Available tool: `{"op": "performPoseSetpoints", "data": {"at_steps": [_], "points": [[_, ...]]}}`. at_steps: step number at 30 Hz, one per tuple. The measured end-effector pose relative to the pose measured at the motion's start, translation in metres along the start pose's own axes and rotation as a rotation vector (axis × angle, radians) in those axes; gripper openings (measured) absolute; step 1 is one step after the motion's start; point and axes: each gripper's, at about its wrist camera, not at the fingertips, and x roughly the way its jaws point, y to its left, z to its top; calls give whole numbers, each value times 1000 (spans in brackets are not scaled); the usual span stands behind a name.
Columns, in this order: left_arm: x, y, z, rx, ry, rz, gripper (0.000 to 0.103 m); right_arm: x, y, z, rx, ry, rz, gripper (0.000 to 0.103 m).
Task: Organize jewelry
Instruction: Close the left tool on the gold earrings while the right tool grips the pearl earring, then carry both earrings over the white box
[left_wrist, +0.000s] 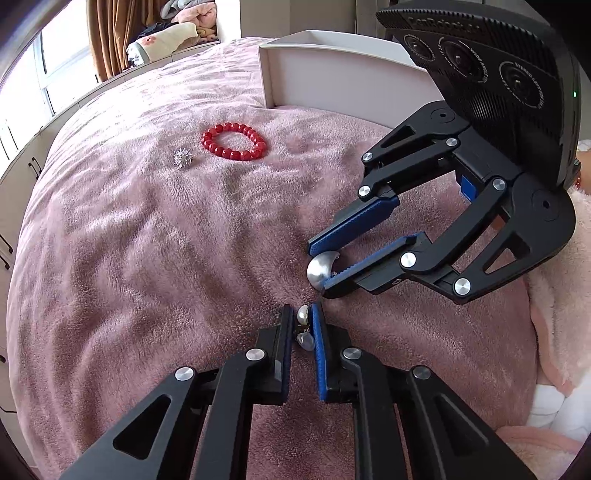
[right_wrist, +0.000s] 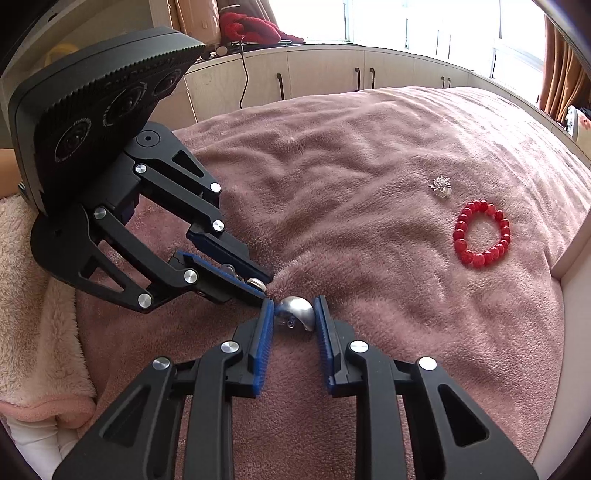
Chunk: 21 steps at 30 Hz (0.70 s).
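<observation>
My left gripper is shut on a pearl earring, held low against the pink blanket; it also shows in the right wrist view. My right gripper is shut on a silver dome earring, right next to the left gripper's tips; it shows in the left wrist view holding the dome earring. A red bead bracelet and a spiky silver brooch lie on the blanket farther off.
A white open box stands at the far side of the pink blanket. A light pink fleece lies beside the grippers. Cabinets and a window line the room beyond the bed.
</observation>
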Motion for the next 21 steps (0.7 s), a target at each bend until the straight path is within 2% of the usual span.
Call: {"op": "performPoseSetpoints", "data": {"at_steps": [10,14,21], "points": [[-14,-8,-3,29,0,62,15,-14,-2,1,19,-26,-31,23],[-20,-2,-5,9,7,136,15,-23,-5,1,32,-45,-67,23],[-35,15,-1,-96,-20,260,15,-50,-13,2,80,-113,-135,23]]}}
